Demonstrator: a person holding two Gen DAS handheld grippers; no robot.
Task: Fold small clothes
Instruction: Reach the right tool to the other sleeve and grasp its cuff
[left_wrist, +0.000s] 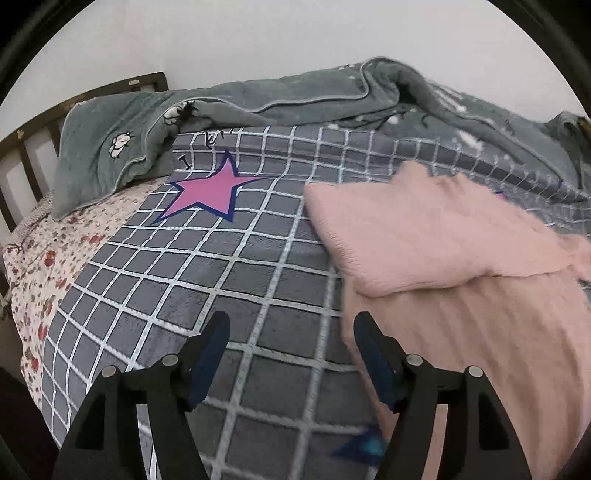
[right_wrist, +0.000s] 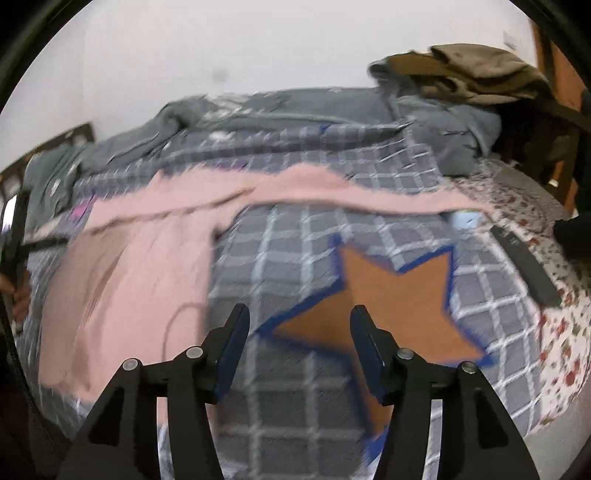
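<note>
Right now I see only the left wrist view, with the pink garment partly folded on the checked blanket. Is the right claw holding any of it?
Observer: No. The right claw is open and empty, above an orange star on the checked blanket.
Operator: Where is the garment from there?
Observer: The pink garment lies to the left of that claw in its view, not between its fingers.
Operator: Anything else on that side of the bed?
Observer: A dark flat bar lies on the floral sheet, right of the star.
</note>
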